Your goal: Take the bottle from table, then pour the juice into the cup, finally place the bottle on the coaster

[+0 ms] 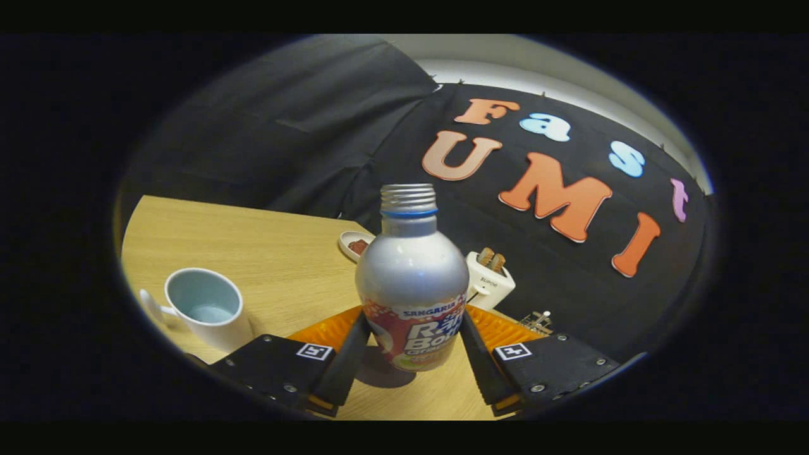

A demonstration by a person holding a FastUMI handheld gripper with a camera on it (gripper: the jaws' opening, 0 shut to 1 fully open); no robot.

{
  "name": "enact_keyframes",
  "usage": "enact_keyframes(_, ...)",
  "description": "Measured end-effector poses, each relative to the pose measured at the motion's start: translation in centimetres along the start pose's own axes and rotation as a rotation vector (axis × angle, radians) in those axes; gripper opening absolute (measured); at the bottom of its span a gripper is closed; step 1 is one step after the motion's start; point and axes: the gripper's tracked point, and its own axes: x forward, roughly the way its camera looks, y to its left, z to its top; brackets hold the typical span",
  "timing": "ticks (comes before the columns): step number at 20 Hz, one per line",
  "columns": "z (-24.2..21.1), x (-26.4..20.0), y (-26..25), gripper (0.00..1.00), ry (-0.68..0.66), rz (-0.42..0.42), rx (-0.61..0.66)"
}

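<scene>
A silver bottle (411, 278) with a printed label and an uncapped threaded neck stands upright between my fingers. My gripper (414, 319) is shut on it, one finger pressing each side of its lower body. The bottle's base seems to be just above the wooden table (284, 253), with its shadow underneath. A white cup (208, 306) with a handle stands on the table to the left of my left finger (344, 360). It looks empty inside.
Beyond the bottle, a small white dish (355, 244) holds something brown. A white toaster (488, 278) with bread in its slots stands near the table's far edge, and a small metal object (537, 321) lies to its right. Black cloth walls close the booth behind.
</scene>
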Motion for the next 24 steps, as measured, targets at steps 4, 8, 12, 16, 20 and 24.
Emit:
enact_keyframes(4,-2.1,0.9,-0.1,0.78,0.042,0.027,0.186)
enact_keyframes(8,-4.6,1.7,-0.5,0.78,0.097,0.031,0.310)
enact_keyframes(12,-6.2,2.1,-0.3,0.78,0.139,0.036,0.357)
enact_keyframes(16,-6.9,2.6,-0.1,0.79,0.151,0.040,0.407)
enact_keyframes(20,-7.1,2.5,-0.2,0.79,0.155,0.039,0.446)
enact_keyframes(24,-7.4,2.2,-0.4,0.80,0.165,0.037,0.472)
